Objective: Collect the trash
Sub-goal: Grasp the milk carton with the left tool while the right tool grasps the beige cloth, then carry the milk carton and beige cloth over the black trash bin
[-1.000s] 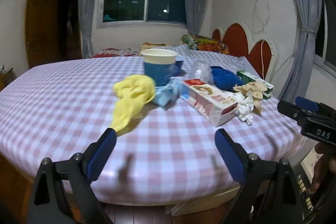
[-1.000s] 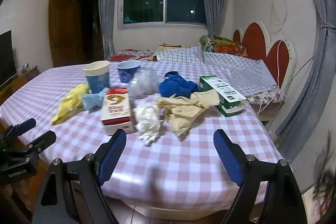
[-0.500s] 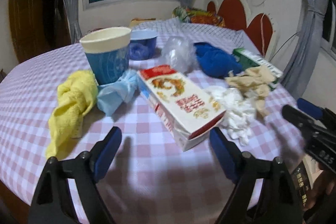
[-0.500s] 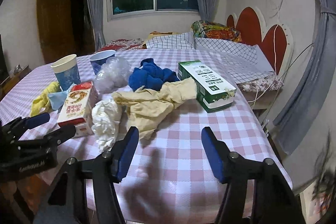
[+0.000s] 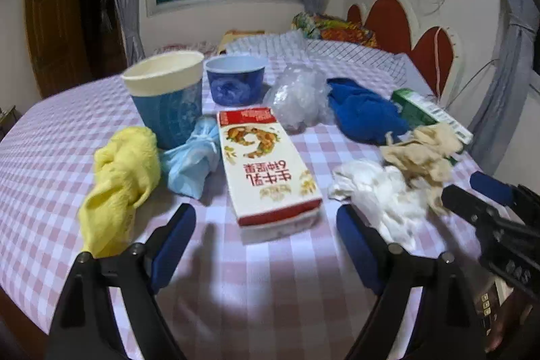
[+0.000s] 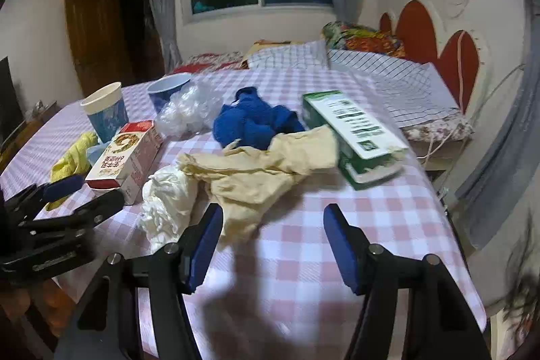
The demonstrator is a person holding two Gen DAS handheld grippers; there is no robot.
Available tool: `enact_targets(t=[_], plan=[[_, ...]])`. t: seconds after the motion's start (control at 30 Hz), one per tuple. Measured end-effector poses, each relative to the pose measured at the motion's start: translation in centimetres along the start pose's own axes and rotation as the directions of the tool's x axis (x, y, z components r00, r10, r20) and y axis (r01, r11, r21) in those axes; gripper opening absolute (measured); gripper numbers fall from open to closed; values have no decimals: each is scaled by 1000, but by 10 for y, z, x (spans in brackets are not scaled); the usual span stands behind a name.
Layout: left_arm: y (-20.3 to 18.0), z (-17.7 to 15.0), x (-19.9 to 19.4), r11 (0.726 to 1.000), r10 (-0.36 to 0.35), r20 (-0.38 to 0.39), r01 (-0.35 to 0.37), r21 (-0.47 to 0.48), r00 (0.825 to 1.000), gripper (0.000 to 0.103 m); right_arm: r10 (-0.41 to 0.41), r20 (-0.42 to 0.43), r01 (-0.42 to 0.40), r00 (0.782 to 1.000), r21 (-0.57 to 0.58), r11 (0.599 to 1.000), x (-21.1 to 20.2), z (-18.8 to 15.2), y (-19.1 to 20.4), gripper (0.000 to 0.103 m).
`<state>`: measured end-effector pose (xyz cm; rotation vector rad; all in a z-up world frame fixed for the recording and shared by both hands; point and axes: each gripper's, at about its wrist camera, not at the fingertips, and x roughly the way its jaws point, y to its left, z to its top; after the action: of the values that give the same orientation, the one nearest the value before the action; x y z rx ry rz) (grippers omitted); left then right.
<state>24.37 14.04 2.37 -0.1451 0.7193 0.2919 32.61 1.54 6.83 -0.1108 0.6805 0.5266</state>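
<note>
A red and white carton (image 5: pixel 266 167) lies flat on the checked table, just ahead of my open, empty left gripper (image 5: pixel 265 228). Beside it are a yellow cloth (image 5: pixel 121 177), a crumpled light blue wad (image 5: pixel 190 157), white tissue (image 5: pixel 378 191) and a beige glove (image 5: pixel 425 150). My right gripper (image 6: pixel 270 231) is open and empty, close over the beige glove (image 6: pixel 263 171) with the white tissue (image 6: pixel 168 201) at its left finger. A green carton (image 6: pixel 354 130) lies further right.
Two blue paper cups (image 5: pixel 168 97) (image 5: pixel 236 83), a clear plastic wad (image 5: pixel 297 97) and a blue cloth (image 6: pixel 256 123) sit further back. The checked table (image 6: pixel 371 225) drops off at its right edge. A bed with red headboard (image 6: pixel 432 32) stands behind.
Both grippers have moved forward over the table toward the trash. The red carton and the beige glove now sit much closer. Both stay open.
</note>
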Motion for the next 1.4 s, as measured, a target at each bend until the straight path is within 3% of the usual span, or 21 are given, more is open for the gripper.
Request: enact_targets(t=[0.23, 0.4, 0.47, 0.53, 0.57, 0.67, 0.83, 1.13, 1.4], plan=[[2, 7, 12, 1000, -13, -26, 14, 13, 1000, 86, 25, -68, -26, 997, -7, 1000, 26, 26, 2, 64], [0, 10, 24, 999, -25, -64, 26, 18, 998, 61, 45, -129, -48, 991, -21, 999, 46, 24, 8, 64], [-2, 9, 24, 999, -20, -69, 22, 30, 997, 59, 56, -133, -59, 990, -20, 998, 47, 20, 9, 48], [-4, 8, 23, 999, -23, -65, 26, 39, 998, 57, 75, -117, -77, 990, -10, 997, 44, 17, 7, 43], [-4, 7, 20, 999, -25, -60, 27, 44, 998, 56, 88, -112, -89, 990, -5, 996, 42, 16, 6, 33], [-4, 3, 15, 998, -41, -40, 43, 46, 998, 55, 121, -67, -122, 990, -8, 992, 30, 11, 5, 25], [-5, -4, 1, 996, -63, 12, 62, 67, 998, 55, 130, -5, -130, 992, -31, 991, 9, 4, 5, 22], [-2, -17, -34, 994, -74, 96, 66, 89, 993, 55, 49, 110, -42, 993, -66, 997, -41, -12, 8, 22], [-10, -27, -59, 988, -108, 126, 93, 123, 986, 55, 20, 133, -15, 991, -35, 999, -74, -32, -3, 22]])
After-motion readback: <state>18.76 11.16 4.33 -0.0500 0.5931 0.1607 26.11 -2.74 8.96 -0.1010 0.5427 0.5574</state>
